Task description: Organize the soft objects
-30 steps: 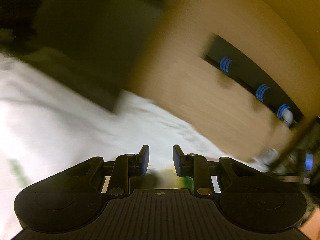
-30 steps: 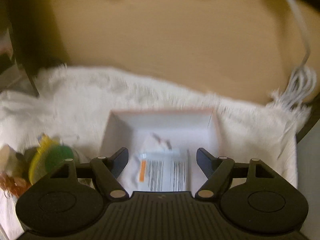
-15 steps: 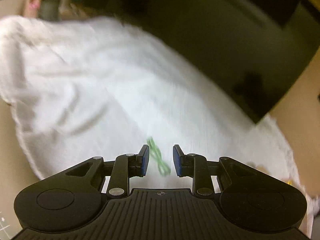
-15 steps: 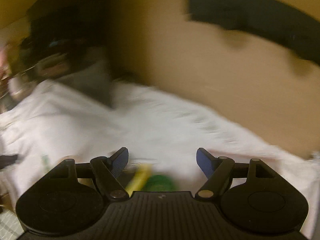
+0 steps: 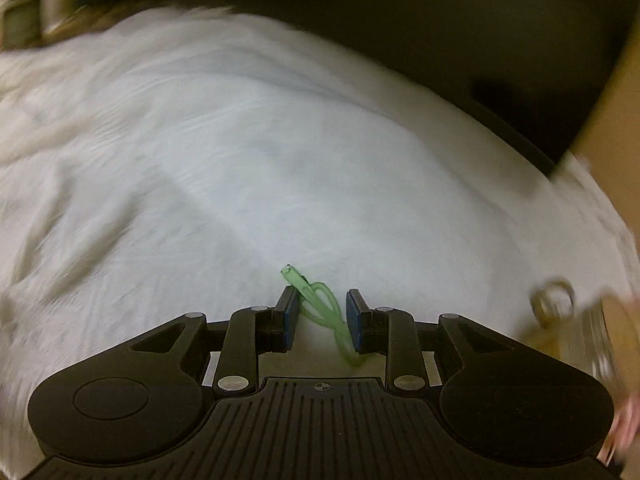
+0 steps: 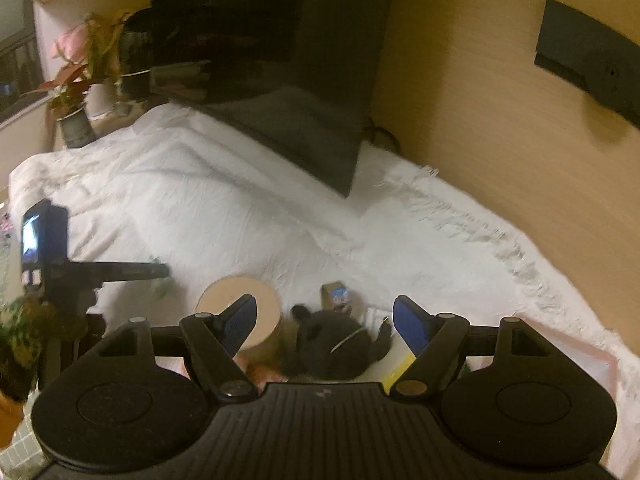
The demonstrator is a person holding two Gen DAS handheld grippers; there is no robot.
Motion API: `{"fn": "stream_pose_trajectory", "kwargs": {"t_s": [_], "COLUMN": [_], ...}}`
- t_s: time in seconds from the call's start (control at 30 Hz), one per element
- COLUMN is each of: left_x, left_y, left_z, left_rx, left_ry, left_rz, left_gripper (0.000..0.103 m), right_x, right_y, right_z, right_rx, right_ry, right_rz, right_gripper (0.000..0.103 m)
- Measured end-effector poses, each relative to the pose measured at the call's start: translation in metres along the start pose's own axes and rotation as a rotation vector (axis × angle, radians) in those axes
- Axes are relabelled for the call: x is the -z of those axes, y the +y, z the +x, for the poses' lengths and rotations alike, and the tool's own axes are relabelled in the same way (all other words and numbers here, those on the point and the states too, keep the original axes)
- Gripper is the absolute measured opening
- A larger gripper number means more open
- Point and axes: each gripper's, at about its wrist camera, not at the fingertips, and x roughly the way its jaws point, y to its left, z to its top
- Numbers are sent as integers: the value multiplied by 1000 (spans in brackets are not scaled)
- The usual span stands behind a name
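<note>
My left gripper (image 5: 318, 296) hangs low over the white cloth (image 5: 280, 160), shut on a thin green elastic loop (image 5: 320, 304) that runs slantwise from pad to pad. In the right wrist view that gripper (image 6: 158, 272) reaches in from the left, blurred. My right gripper (image 6: 324, 308) stands open above a dark grey plush toy (image 6: 336, 344), with nothing between its pads. Beside the toy are a round tan-lidded container (image 6: 236, 300) on the left and a small printed box (image 6: 338, 294) behind it. A yellow item (image 6: 396, 372) shows under the right finger.
A dark screen (image 6: 280, 80) stands at the back on the cloth (image 6: 240, 208), against a wooden wall (image 6: 480, 120). Potted plants (image 6: 76, 80) sit at the far left and another plant (image 6: 24, 340) is close by. A pink-edged box rim (image 6: 580, 348) lies to the right. A small ring (image 5: 554, 300) lies on the cloth.
The left gripper swung away from the wooden wall and down over the cloth, carrying the green loop. The right gripper swept left from the white box to the plush toy and round container.
</note>
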Motion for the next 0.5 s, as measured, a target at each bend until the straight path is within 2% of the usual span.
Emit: {"fn": "stream_pose_trajectory", "kwargs": {"t_s": [0.07,0.17,0.27,0.37,0.47,0.5], "left_x": [9,12,8,5,7,7], "left_y": [-5,-7,-10,-2,8,10], "left_z": [-4,-6,-7,-4,-6,-7], "left_rx": [7,6,3,24,40,38], "left_ry": [-19,-19,8,0,-11,-6], "left_rz": [89,146,134,72,35,20], "left_gripper": [31,32,32,31,18,11], "right_x": [12,34,52,59,57,55], "right_y": [-1,1,12,28,44,46], "right_z": [0,3,17,38,60,63], "right_rx": [-27,-89,-151,-163,-162,-157], "right_ry": [5,21,68,102,115,122], "right_rz": [11,25,11,-3,2,3], "right_gripper": [76,76,76,76,74,60]}}
